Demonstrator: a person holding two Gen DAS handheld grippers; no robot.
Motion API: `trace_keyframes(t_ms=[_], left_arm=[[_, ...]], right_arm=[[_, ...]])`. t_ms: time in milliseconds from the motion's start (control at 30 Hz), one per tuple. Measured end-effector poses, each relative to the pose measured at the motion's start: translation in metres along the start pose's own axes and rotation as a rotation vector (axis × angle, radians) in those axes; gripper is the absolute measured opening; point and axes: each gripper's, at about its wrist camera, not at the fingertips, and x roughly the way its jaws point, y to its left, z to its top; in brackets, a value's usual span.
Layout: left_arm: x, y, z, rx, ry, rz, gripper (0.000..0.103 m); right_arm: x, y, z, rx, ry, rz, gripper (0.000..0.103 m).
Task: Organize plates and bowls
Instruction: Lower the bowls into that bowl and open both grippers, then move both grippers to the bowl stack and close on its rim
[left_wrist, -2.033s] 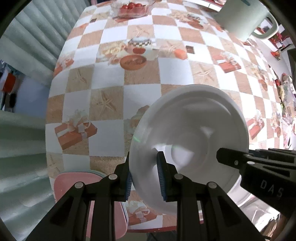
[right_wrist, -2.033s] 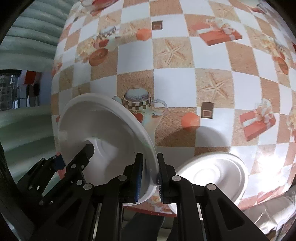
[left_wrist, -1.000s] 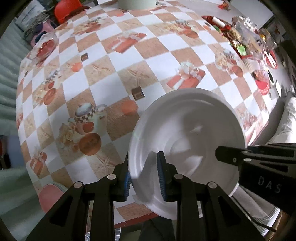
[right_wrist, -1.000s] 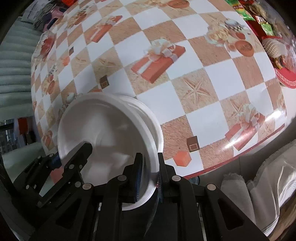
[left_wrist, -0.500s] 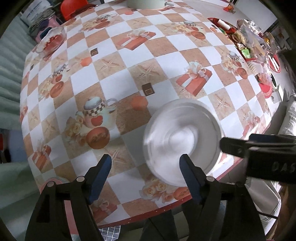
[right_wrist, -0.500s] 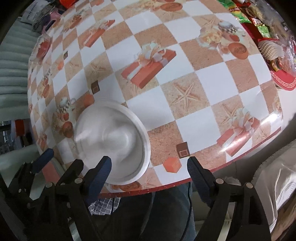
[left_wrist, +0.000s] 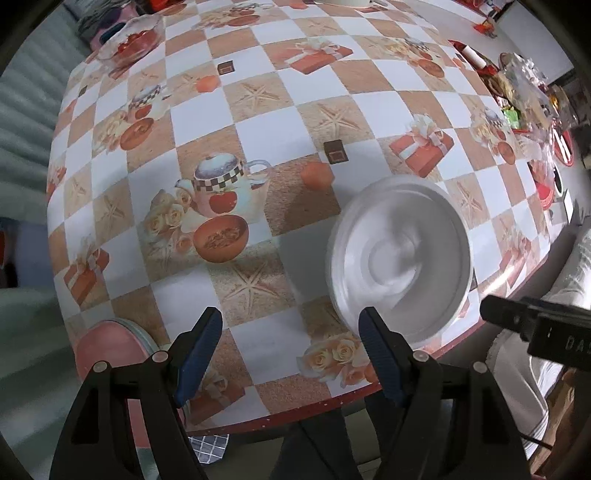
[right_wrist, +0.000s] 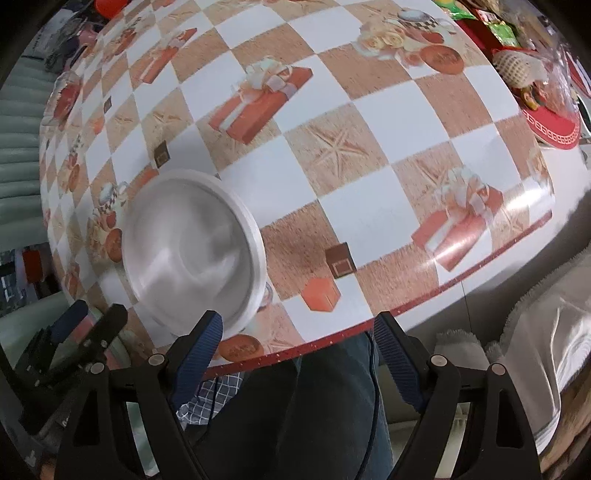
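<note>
1. As far as I can tell from both wrist cams, the big round table w/ the glossy orange-and-white checkered oilcloth fills most of each view; printed teapots, gift boxes & starfish are just pattern, not objects.
2. White shallow round foam plates, stacked, sit on the table near its front edge, close to me. Looks like more than one rim nested at the left side, so I judge it's a stack, but count = can't tell, surface is blurred. Same stack shows in the right cam, lower left.
3. Stack sits flat & centred between the two tools, prob. because that's where both could let go of it evenly.
4. Left gripper: tongs spread wide, nothing between them. Right-hand blue pad overlaps the stack's near rim in view, but whether it touches I can't tell.
5. Right gripper: tongs spread wide too, empty, hanging past the table edge over my lap; stack is off to its left.
6. Clear glass bowl w/ red fruit stands far back left, well apart from the stack.
7. Red round tray w/ snacks at far right, small in view.
8. My read: plates are gathered; next pick is prob. elsewhere on the table.
</note>
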Motion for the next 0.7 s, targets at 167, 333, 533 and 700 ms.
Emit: trace_keyframes(t_ms=[167, 333, 533, 700], left_arm=[[0.002, 0.001, 0.001, -0.013, 0.006, -0.013, 0.079], [0.006, 0.000, -0.002, -0.012, 0.015, -0.011, 0.079], [0.015, 0.001, -0.003, -0.030, 0.034, -0.009, 0.079], [0.020, -0.005, 0.002, -0.032, 0.030, -0.004, 0.079]], right_arm=[[-0.001, 0.004, 0.000, -0.015, -0.001, -0.018, 0.085], [0.005, 0.009, 0.002, -0.027, 0.009, -0.028, 0.085], [0.014, 0.012, 0.004, -0.041, 0.026, -0.036, 0.085], [0.018, 0.012, 0.012, -0.050, 0.023, -0.046, 0.085]])
